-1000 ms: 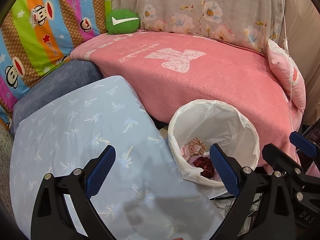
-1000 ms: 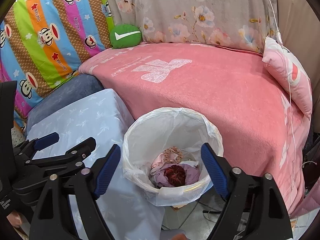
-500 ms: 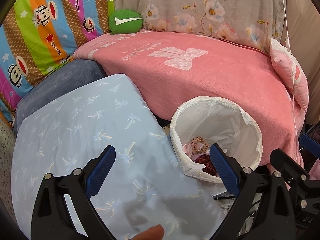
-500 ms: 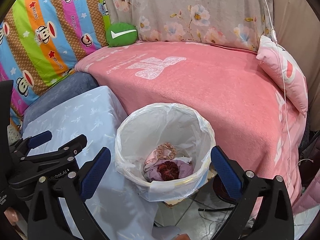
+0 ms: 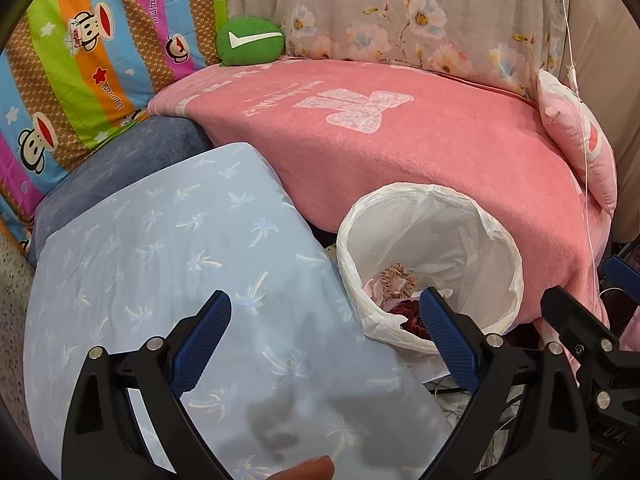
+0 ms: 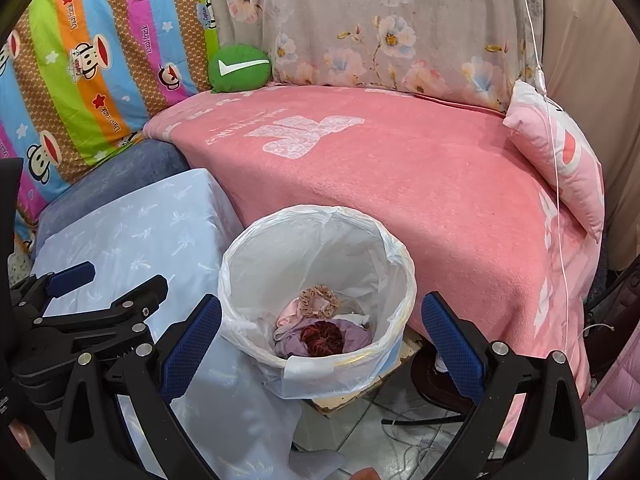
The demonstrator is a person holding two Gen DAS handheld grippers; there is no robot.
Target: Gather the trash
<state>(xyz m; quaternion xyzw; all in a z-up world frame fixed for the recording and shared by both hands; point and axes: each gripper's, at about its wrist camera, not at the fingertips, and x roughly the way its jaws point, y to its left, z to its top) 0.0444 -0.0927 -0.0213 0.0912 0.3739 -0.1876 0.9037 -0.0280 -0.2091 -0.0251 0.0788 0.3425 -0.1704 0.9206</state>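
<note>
Bin loaded, both hand-held grippers empty

Right hand-held gripper (image 6: pixel 320 334) has just spread wide; left hand-held gripper (image 5: pixel 324 334) gapes. Scrunchies (image 6: pixel 322 338) in lined bin (image 6: pixel 316 376) look soft, light: pinch the bunched fabric.

Pink blanket (image 6: pixel 400 184) over the bed, floral cloth (image 6: pixel 380 28) hung behind. Striped monkey-print bedding (image 5: pixel 80 60) at left. Pale tiled floor (image 6: pixel 360 432) below, evenly lit.

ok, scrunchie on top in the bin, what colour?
Dark red scrunchie, clearest in the right wrist view.
</note>
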